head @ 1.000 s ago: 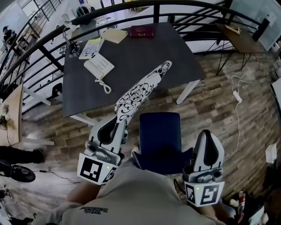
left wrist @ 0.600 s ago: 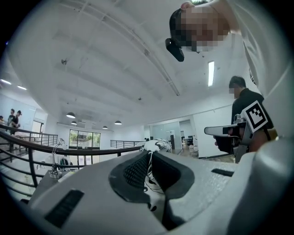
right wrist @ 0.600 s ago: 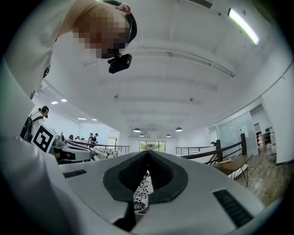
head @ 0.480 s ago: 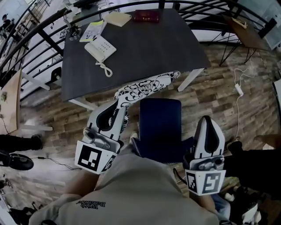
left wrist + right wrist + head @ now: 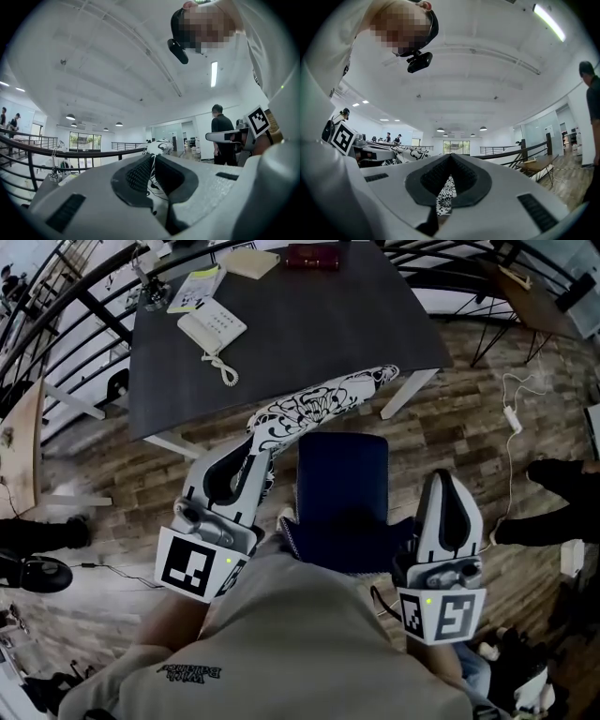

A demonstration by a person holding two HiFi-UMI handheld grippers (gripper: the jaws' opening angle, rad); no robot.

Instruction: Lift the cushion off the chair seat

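L gripper (image 5: 253, 448) is clamped hard on one end of the cushion (image 5: 319, 409), jaws nearly meeting on the fabric. R gripper (image 5: 448, 482) has its tips together and isn't on the cushion; a patterned scrap shows behind them, can't tell what. Just changed: the cushion's swung flatter, far end now hanging over the desk (image 5: 309, 324) front edge. Chair seat (image 5: 342, 474) is bare blue, so the lift looks done imo. Watch the desk edge under the tip, phone (image 5: 213, 331) beyond, bystander's legs (image 5: 553, 474) to the right.
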